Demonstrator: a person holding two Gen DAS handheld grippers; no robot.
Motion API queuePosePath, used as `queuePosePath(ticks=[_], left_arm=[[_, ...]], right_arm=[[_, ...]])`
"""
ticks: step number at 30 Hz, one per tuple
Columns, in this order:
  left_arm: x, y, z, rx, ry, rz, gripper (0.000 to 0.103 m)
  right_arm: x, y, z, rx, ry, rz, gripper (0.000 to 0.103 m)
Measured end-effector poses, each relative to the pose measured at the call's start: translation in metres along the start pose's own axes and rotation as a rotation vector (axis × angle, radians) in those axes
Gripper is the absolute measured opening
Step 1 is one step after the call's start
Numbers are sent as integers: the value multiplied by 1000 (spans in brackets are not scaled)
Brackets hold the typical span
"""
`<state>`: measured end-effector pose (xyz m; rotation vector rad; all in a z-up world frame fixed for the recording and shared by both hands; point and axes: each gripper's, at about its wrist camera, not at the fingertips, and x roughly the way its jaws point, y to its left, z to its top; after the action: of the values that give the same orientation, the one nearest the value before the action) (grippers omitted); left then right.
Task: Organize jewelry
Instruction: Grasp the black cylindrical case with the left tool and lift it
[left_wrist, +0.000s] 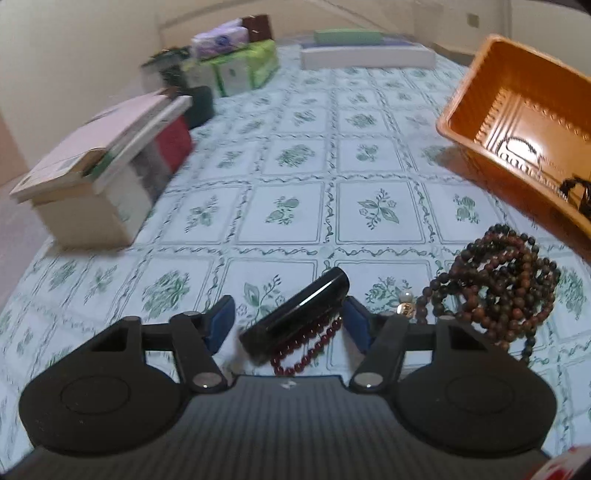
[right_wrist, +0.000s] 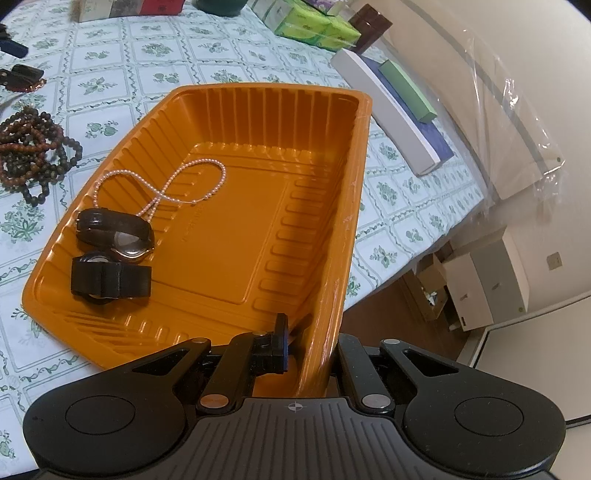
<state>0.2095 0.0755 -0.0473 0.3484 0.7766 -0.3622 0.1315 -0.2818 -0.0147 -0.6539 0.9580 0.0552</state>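
On the table with the green flowered cloth (left_wrist: 295, 155), the left gripper (left_wrist: 290, 321) stands about half open around a glossy black bangle-like piece (left_wrist: 295, 314), which lies on a string of small dark red beads (left_wrist: 306, 347); the blue pads (left_wrist: 221, 321) do not press on it, so nothing is held yet. This black piece looks hard, smooth and light, so I think it may slip if it is squeezed on its rounded back; a hold across its narrow width, near the middle, seems the safest. The red beads under it are loose and limp and could come up together with it or hang down. Just to the right is a heap of brown and black wooden bead bracelets (left_wrist: 495, 288), soft as a bundle and easy to tangle. The right gripper (right_wrist: 308, 343) is closed tight on the near wall of the orange ribbed plastic tray (right_wrist: 332, 206), which appears thin and flexible. In the tray lie two black watches (right_wrist: 110, 254) and a thin pearl chain (right_wrist: 162, 184).
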Motion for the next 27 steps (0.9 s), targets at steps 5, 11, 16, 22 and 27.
queuePosePath(ticks=[5,11,16,22,27], left_arm=[[10,8,7,-1,64,-76,38],[-1,7,4,-21,108,-53,17],[-19,3,-5,-80,137,-34,17],[-46,-6,-30,-170,139,-16,17],[-52,-14,-44,-191,105,23,19]], right_arm=[[0,0,0,0,2,-3,6],[1,0,1,-1,-1,-5,6],[0,0,0,-1,-7,-8,6],[-2,0,-3,4,-11,-5,6],[-3,0,-3,1,-12,-5,6]])
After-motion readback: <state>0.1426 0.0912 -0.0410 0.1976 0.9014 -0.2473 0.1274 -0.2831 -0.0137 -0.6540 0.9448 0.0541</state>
